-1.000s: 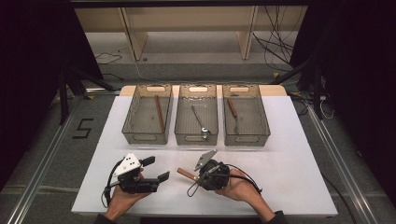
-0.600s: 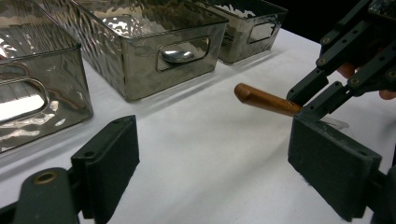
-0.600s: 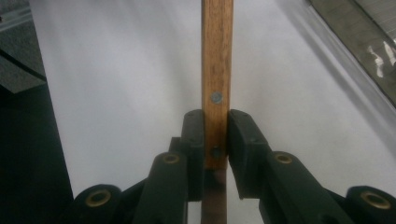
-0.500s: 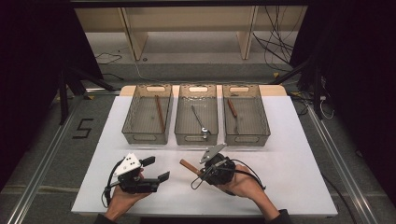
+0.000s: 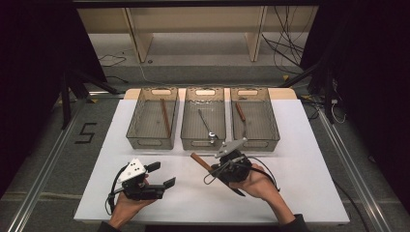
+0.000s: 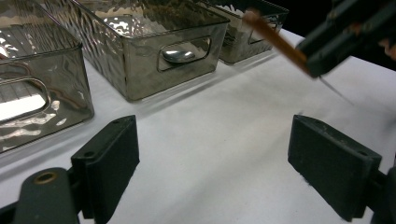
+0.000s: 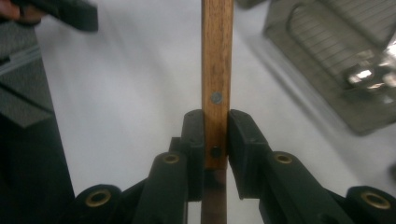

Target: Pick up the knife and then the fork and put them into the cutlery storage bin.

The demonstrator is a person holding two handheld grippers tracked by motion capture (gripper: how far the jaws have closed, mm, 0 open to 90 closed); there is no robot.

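The right tongs (image 5: 216, 166) are closed on the wooden handle of a knife (image 5: 199, 161); in the right gripper view both black pads press the handle (image 7: 216, 70) from two sides, just at its lower rivet. The knife is lifted above the white counter (image 5: 300, 145), in front of the middle bin (image 5: 203, 140). Its handle points up and to the left, toward the bins, and the dark blade comes out under the right hand (image 5: 254, 181), toward the person. The right forearm enters from the bottom edge and goes diagonally to the left, with the palm under the gripper body.

The left tongs (image 5: 162, 175) are wide open and hold nothing; in the left gripper view only bare counter lies between the pads. The left hand (image 5: 128, 203) rests low near the front edge, and its tongs point to the right, toward the knife, but well apart from it.
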